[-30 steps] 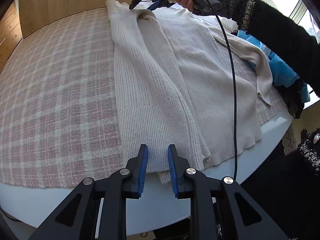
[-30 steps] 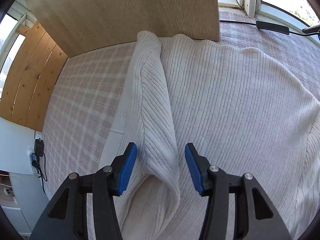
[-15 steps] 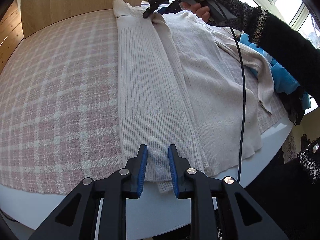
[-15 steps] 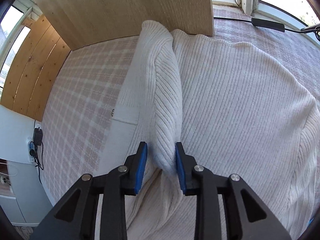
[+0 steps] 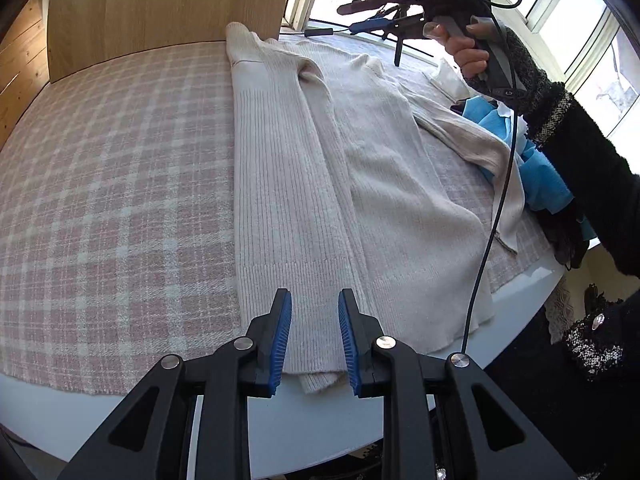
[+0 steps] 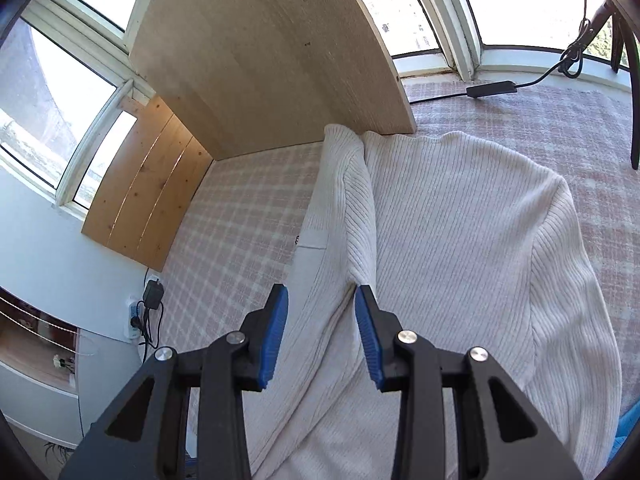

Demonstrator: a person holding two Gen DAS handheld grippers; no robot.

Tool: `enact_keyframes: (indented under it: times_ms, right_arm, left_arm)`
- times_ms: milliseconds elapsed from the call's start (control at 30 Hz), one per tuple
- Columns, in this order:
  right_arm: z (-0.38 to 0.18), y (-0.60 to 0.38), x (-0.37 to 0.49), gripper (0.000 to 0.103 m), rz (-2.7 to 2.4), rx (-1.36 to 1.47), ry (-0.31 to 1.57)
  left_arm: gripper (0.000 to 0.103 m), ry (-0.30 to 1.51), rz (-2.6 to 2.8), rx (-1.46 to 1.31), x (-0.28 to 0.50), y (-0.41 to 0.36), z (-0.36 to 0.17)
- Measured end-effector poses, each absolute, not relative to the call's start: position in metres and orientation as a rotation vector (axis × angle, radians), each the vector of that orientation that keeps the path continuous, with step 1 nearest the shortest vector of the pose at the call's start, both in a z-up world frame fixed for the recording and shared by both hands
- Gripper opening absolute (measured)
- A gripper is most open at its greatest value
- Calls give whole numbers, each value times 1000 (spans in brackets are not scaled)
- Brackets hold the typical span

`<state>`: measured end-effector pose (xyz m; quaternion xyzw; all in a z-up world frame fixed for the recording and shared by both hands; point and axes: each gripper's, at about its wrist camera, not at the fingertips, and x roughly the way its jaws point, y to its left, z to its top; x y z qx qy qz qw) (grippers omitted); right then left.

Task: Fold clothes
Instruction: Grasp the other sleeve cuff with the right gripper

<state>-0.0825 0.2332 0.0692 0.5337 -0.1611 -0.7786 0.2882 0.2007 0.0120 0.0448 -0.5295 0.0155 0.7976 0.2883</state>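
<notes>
A cream ribbed sweater (image 5: 288,184) lies lengthwise on the pink plaid tablecloth (image 5: 120,180). One sleeve is folded over its body, and the other sleeve (image 5: 480,148) trails off to the right. My left gripper (image 5: 313,336) hovers open over the hem at the near table edge, with nothing between its pads. My right gripper (image 5: 348,16), held in a hand, hangs open in the air above the shoulder end. In the right wrist view the right gripper (image 6: 320,328) is open above the folded sleeve (image 6: 356,208) of the sweater (image 6: 460,240), holding nothing.
A wooden board (image 5: 160,12) stands at the far edge behind the collar. Blue clothes (image 5: 540,184) are piled at the right. The right gripper's black cable (image 5: 492,208) hangs across the sweater's right side. The white table rim (image 5: 320,420) is just below my left gripper.
My right gripper closed on the folded sleeve, then let it go and lifted up and away. The sleeve now lies flat along the body. My left gripper has hardly moved.
</notes>
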Motion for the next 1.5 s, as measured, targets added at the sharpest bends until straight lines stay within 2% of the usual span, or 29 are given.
enact_keyframes:
  times_ms: [100, 167, 300, 400, 433, 467, 567, 700, 800, 1000, 1133, 1167, 1200, 1233, 1267, 1433, 1500]
  right_arm:
    - [27, 213, -67, 35, -1990, 1566, -372]
    - [9, 211, -58, 28, -1968, 1651, -332]
    - [40, 273, -30, 28, -2063, 1538, -447]
    - [73, 342, -10, 38, -2301, 1486, -371]
    - [79, 364, -5, 46, -2368, 1496, -337]
    - [78, 384, -3, 49, -2398, 1530, -341]
    - [63, 420, 8, 49, -2350, 1631, -419]
    - [50, 434, 22, 49, -2330, 1664, -393]
    - [49, 438, 28, 49, -2312, 1680, -353]
    - [37, 430, 43, 49, -2259, 1769, -143]
    - [37, 434, 57, 49, -2260, 1735, -116]
    - [39, 435, 60, 46, -2270, 1719, -115]
    - [42, 435, 61, 38, -2290, 1707, -123]
    - [46, 436, 62, 17, -2309, 1696, -130]
    - [51, 437, 62, 13, -2328, 1679, -152]
    - [93, 423, 52, 6, -2326, 1557, -408]
    - [109, 397, 46, 5, -2275, 1523, -435]
  left_arm:
    - [24, 93, 2054, -1461, 197, 35, 19]
    - [23, 144, 2051, -1469, 200, 45, 14]
    - [26, 137, 2030, -1361, 219, 62, 47]
    - [36, 163, 1968, -1305, 237, 91, 55]
    - [38, 165, 1942, -1296, 241, 102, 52]
    - [38, 161, 1908, -1297, 245, 114, 47]
    - [38, 165, 1839, -1285, 248, 156, 31]
    - [38, 150, 1692, -1354, 243, 198, 0]
    - [38, 178, 1699, -1315, 246, 207, 16]
    - [38, 235, 1807, -1226, 247, 209, 54]
    - [40, 233, 1858, -1225, 246, 189, 65]
    - [40, 232, 1872, -1227, 245, 183, 67]
    - [40, 217, 1888, -1232, 243, 174, 68]
    - [40, 199, 1905, -1237, 240, 164, 69]
    - [40, 180, 1922, -1242, 238, 154, 70]
    - [40, 90, 2008, -1238, 232, 110, 80]
    - [40, 52, 2023, -1216, 236, 94, 84]
